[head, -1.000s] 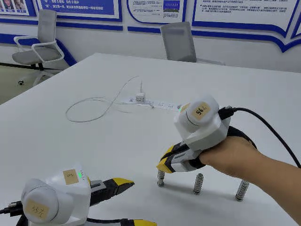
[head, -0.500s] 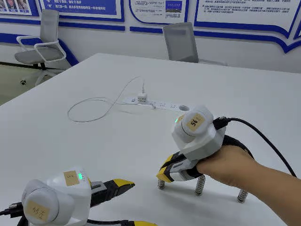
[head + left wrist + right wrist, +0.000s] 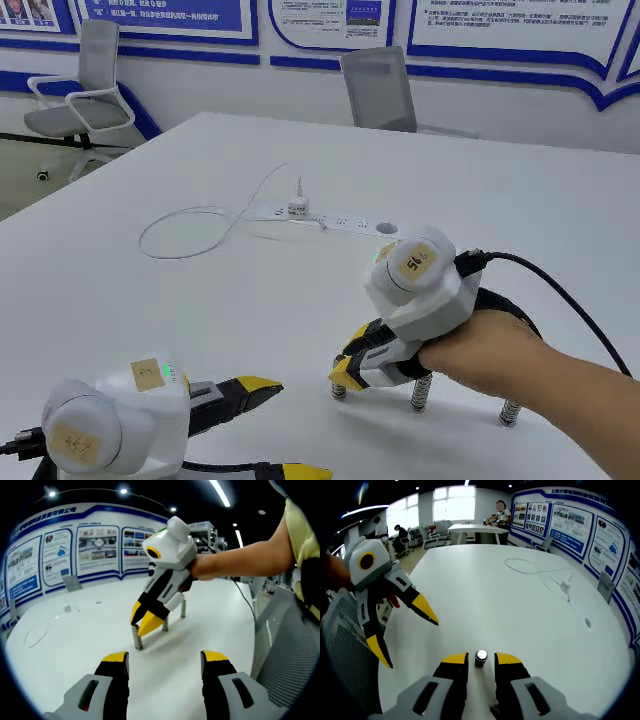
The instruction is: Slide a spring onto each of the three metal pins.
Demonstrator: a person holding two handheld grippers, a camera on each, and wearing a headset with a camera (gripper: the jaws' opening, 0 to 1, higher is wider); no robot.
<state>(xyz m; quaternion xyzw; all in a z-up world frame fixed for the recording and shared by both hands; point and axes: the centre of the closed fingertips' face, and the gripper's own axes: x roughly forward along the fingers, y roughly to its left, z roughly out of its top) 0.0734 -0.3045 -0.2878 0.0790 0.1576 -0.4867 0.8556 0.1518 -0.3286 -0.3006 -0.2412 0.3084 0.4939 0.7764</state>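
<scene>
R gripper (image 3: 342,377) hovering at leftmost pin (image 3: 480,657), L gripper (image 3: 165,656) waiting nearby.
R jaws are straddling the pin top w/ a narrow gap; can't tell if pinching. L jaws are gaping wide, holding nothing, low over table (image 3: 250,300). All 3 pins are wearing springs (image 3: 419,392).

My right gripper (image 3: 345,372) tilts down, its tips pointing left and its jaws only a narrow gap apart. My right hand (image 3: 480,352) wraps its handle, with the forearm entering from the lower right. I hold my left gripper (image 3: 285,427) low at the lower left, aimed right, jaws spread wide.
</scene>
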